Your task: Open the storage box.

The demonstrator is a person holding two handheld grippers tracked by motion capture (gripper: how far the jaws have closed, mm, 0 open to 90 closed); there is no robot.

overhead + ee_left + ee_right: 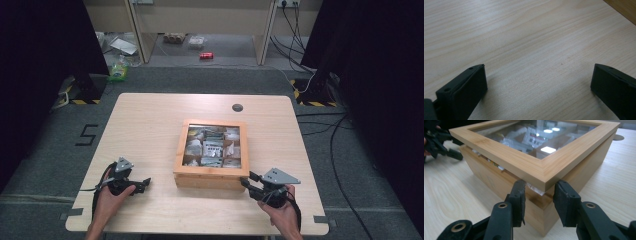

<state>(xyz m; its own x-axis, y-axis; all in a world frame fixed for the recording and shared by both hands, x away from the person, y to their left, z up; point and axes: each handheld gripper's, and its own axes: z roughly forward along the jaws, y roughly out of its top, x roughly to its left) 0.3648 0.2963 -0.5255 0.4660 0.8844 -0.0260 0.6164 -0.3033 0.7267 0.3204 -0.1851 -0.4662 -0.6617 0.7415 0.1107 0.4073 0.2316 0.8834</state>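
While the right gripper sits at the near right corner of the wooden tea box, its fingers straddle that corner of the glass-paned lid, part-way spread, tips just under the lid's rim; whether the pads press on the wood cannot be told.

Item: tea box, bamboo-coloured, lid slightly raised off the base at this corner, a sachet edge poking out of the gap directly between the fingers. Sachets lie in compartments under the glass.

Item: left gripper, fingers spread wide over bare surface, nothing between them, well apart from the box, which lies off to their right.

Risks, as judged:
- Corner purchase is small; a lift from one corner alone could let the lid slip off the fingertips and drop shut.
- The box is unbraced by the left gripper; an upward or sideways pull may drag or tip the whole box across the surface.
- The protruding sachet may be pinched or torn by the closing fingers.
- A twisted lift could strain the hinge.
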